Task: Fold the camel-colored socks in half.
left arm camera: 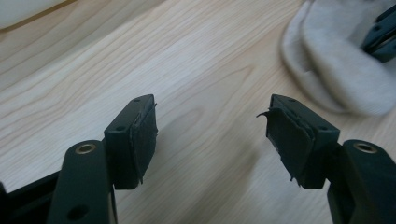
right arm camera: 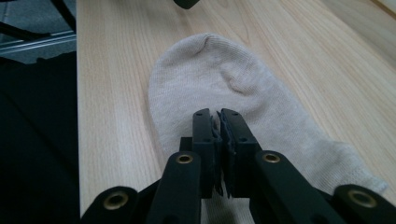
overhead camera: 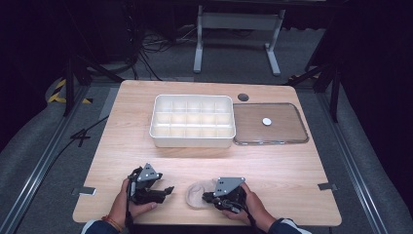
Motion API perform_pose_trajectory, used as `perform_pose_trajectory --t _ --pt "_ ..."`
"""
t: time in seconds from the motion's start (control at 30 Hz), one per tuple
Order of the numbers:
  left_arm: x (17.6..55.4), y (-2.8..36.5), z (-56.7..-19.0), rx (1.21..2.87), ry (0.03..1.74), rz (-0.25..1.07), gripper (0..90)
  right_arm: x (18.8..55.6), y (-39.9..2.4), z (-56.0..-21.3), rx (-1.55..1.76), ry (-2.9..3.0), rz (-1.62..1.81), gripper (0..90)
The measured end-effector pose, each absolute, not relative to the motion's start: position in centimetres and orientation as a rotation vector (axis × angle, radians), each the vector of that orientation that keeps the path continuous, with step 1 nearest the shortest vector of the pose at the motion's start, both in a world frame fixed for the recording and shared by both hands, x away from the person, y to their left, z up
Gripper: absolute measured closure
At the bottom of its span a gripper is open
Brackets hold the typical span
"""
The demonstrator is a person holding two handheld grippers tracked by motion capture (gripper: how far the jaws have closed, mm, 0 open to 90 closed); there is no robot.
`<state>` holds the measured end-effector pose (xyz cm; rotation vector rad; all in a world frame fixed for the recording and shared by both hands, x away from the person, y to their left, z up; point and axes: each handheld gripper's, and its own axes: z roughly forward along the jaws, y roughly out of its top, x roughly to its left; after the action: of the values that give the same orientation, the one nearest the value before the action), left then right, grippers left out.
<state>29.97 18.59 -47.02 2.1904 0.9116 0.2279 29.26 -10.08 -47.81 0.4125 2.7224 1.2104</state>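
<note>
A beige sock (overhead camera: 196, 195) lies flat on the wooden table near its front edge, between my two grippers. My right gripper (right arm camera: 218, 115) has its jaws pressed together with their tips down on the sock (right arm camera: 210, 74), near its middle, and seems to pinch the fabric. In the high view the right gripper (overhead camera: 208, 197) reaches the sock from the right. My left gripper (left arm camera: 210, 130) stands open over bare wood with nothing between its pads. It is a short way left of the sock (left arm camera: 336, 70). The left gripper (overhead camera: 163, 191) points toward the sock.
A white box (overhead camera: 192, 140) divided into several compartments sits at the table's middle back. A clear flat lid (overhead camera: 270, 140) lies to its right with a small white disc (overhead camera: 266, 121) on it. A dark round hole (overhead camera: 243, 97) lies behind the lid.
</note>
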Motion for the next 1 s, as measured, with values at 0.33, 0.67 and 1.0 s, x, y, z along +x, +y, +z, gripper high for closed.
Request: perform_pose_trajectory --t 0.33,0.67,1.0 --pt "29.8 15.3 -46.4 2.177 0.838 0.176 31.0 29.4 -9.0 -47.8 0.457 2.703 1.2 85.2" --pt "30.7 13.2 -47.5 2.245 0.859 0.211 36.4 29.4 -9.0 -47.9 0.482 2.696 1.226 81.7" --pt "30.4 12.8 -47.2 2.3 0.823 0.216 51.5 29.7 -9.6 -47.7 0.488 2.676 1.186 79.6"
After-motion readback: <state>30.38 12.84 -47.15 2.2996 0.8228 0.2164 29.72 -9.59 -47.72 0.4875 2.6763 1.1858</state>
